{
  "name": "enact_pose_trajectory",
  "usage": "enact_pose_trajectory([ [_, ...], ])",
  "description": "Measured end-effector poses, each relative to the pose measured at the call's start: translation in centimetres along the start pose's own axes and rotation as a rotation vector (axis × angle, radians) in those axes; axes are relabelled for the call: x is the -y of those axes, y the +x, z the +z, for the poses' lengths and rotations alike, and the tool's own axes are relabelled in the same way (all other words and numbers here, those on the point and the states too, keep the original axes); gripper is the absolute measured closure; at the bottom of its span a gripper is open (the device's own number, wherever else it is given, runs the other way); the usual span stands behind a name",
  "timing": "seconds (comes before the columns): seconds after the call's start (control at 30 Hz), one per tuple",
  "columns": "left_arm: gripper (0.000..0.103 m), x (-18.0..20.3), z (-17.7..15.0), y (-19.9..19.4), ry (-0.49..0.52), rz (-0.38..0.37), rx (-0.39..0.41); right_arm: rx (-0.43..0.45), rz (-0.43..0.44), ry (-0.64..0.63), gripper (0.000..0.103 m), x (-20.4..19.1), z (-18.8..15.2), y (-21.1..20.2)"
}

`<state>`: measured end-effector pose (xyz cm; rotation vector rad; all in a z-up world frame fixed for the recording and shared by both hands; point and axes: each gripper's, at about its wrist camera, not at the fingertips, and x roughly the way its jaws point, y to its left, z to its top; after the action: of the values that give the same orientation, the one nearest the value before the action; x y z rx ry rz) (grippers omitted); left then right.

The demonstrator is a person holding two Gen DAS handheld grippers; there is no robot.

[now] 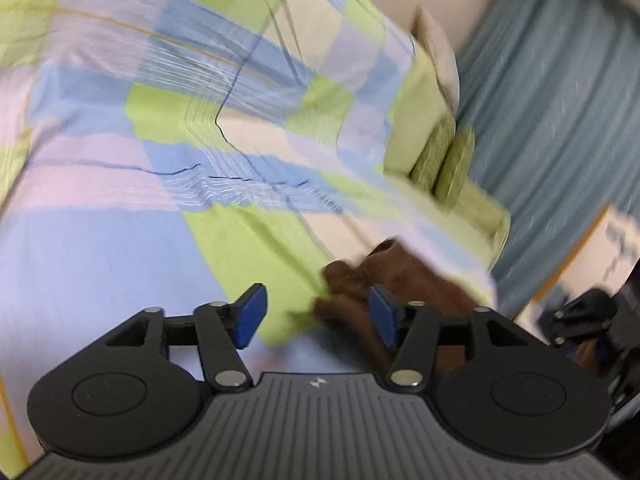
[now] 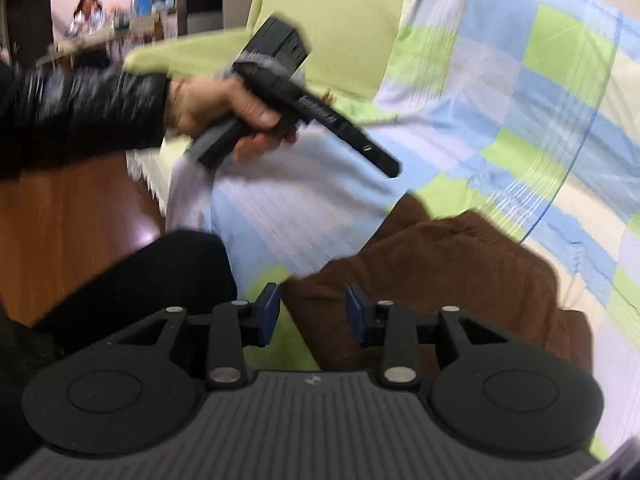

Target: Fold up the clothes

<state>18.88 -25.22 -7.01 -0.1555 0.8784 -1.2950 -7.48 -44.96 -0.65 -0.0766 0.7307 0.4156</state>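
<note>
Brown garment [image 2: 440,264] lies crumpled just ahead of both grippers' parted, empty jaws.

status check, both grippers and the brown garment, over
Left gripper open, empty, above the checked cover. Right gripper open, fingers either side of the brown garment, not closed. Garment crumpled, unfolded. Nothing in the way.

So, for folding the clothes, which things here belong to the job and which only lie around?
For the job:
- crumpled brown fabric garment
- left gripper, jaws open
- right gripper, jaws open over the garment

Just around:
- blue, green and lilac checked cloth cover under the garment
- two round green cushions
- grey-blue curtain
- brown wooden floor
</note>
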Motion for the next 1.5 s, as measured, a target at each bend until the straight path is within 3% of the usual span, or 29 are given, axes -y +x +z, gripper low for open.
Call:
enact_pose_trajectory([
  [0.07,0.034,0.8,-1.4,0.3,-0.066,-0.039,-0.021,0.048,-0.061,0.010,0.070,0.5,-0.5,-2.0],
  [0.13,0.033,1.4,-2.2,1.5,-0.091,-0.047,-0.056,0.075,-0.136,0.022,0.063,1.2,-1.4,-3.7],
  [0.23,0.033,2.4,-3.3,4.1,-0.101,-0.031,-0.118,0.077,-0.250,0.061,0.060,3.2,-3.1,-5.4],
  [0.37,0.033,3.4,-3.7,6.8,-0.100,0.007,-0.171,0.114,-0.307,0.272,0.057,8.8,-6.2,-8.0],
  [0.43,0.033,3.4,-3.2,8.3,-0.122,0.030,-0.173,0.135,-0.312,0.369,0.049,11.3,-7.8,-8.9],
  [0.5,0.035,3.2,-2.9,9.0,-0.158,0.006,-0.170,0.140,-0.295,0.447,0.041,13.4,-9.2,-9.4],
  [0.53,0.043,3.1,-2.8,9.3,-0.173,-0.012,-0.170,0.141,-0.278,0.488,0.041,14.5,-9.9,-9.5],
  [0.57,0.052,3.1,-2.6,9.9,-0.185,-0.040,-0.173,0.148,-0.247,0.536,0.041,15.9,-10.6,-9.1],
  [0.6,0.072,3.1,-2.7,10.0,-0.185,-0.049,-0.174,0.156,-0.216,0.584,0.041,17.2,-11.3,-8.7],
  [0.73,0.081,4.0,-2.5,10.3,-0.104,-0.056,-0.154,0.191,-0.078,0.702,0.041,21.6,-12.5,-6.4],
  [0.93,0.081,5.7,-2.6,8.9,0.078,-0.057,-0.138,0.142,0.060,0.713,0.041,26.2,-11.9,-1.2],
  [1.0,0.082,6.0,-2.6,8.9,0.106,-0.051,-0.144,0.086,0.111,0.699,0.051,27.1,-11.1,0.7],
  [1.03,0.082,6.4,-2.4,9.0,0.139,-0.052,-0.146,0.055,0.115,0.697,0.075,27.3,-10.8,1.4],
  [1.1,0.083,7.3,-1.8,8.6,0.215,-0.063,-0.127,0.022,0.112,0.693,0.097,27.4,-10.3,2.8],
  [1.2,0.083,8.7,-0.5,7.5,0.326,-0.104,-0.058,0.105,0.058,0.674,0.098,26.4,-9.8,0.6],
  [1.27,0.083,8.4,0.6,7.8,0.340,-0.112,-0.028,0.196,-0.035,0.633,0.098,25.5,-9.1,-2.4],
  [1.4,0.067,4.6,1.8,11.7,0.208,-0.072,-0.094,0.309,-0.210,0.599,0.099,24.4,-9.0,-5.7],
  [1.5,0.064,1.3,1.7,14.8,0.108,0.037,-0.181,0.219,-0.246,0.646,0.097,26.3,-10.7,-2.7],
])
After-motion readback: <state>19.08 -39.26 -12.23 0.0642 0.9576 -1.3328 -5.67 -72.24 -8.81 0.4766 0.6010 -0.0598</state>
